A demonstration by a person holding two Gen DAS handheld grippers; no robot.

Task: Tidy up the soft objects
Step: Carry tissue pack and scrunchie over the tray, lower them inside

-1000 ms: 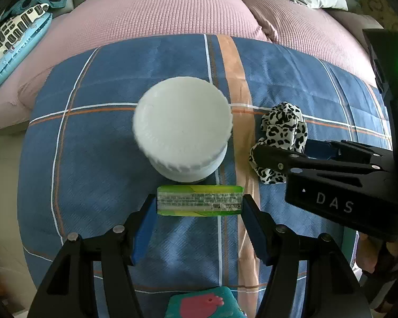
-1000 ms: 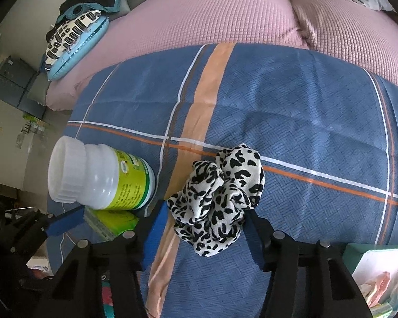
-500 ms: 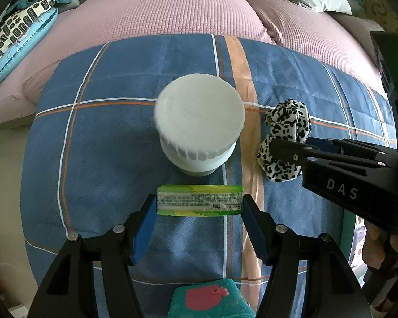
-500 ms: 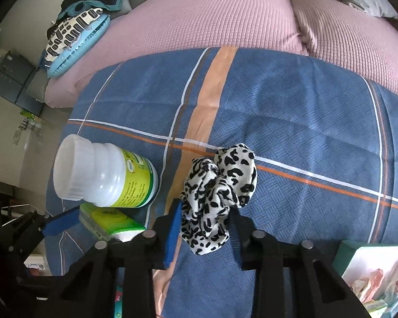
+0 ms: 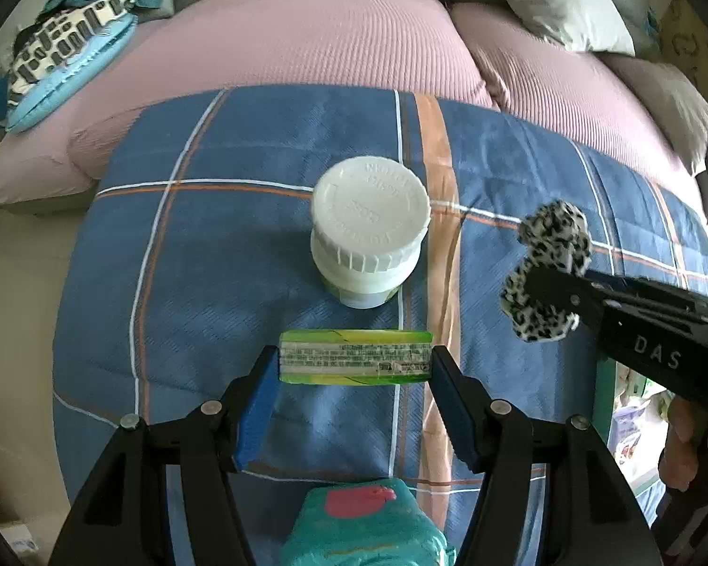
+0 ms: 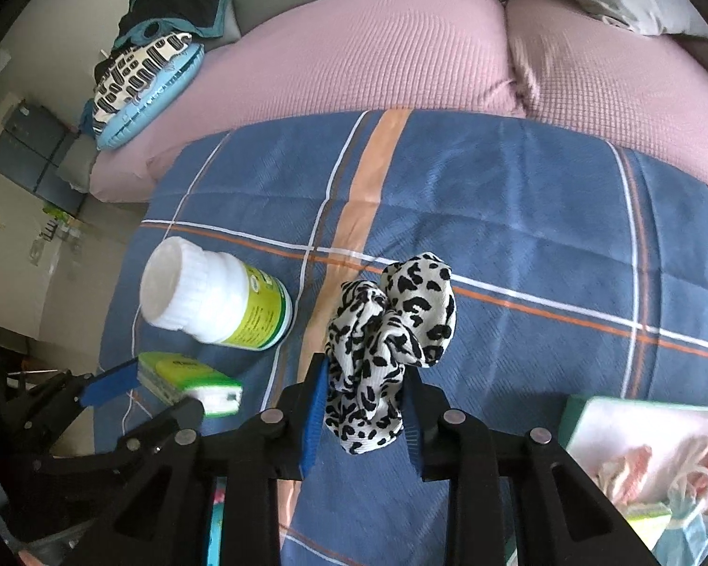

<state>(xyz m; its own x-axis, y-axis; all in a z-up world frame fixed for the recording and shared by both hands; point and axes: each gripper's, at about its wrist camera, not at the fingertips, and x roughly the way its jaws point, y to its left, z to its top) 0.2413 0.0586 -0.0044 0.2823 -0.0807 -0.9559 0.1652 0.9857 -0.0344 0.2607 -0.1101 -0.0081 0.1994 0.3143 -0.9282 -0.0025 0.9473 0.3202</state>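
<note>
Here left tongs pinch tissue pack; right tongs pinch scrunchie; bottle label right-view only.

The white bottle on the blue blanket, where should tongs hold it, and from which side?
Grip the white bottle around its ribbed cap, coming from above: it stands upright, cap uppermost, on the blue blanket, with bare cloth on both sides.

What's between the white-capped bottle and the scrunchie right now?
Only bare blue plaid blanket with its orange stripe lies between the bottle and the leopard-print scrunchie, clearest in the right wrist view.
</note>
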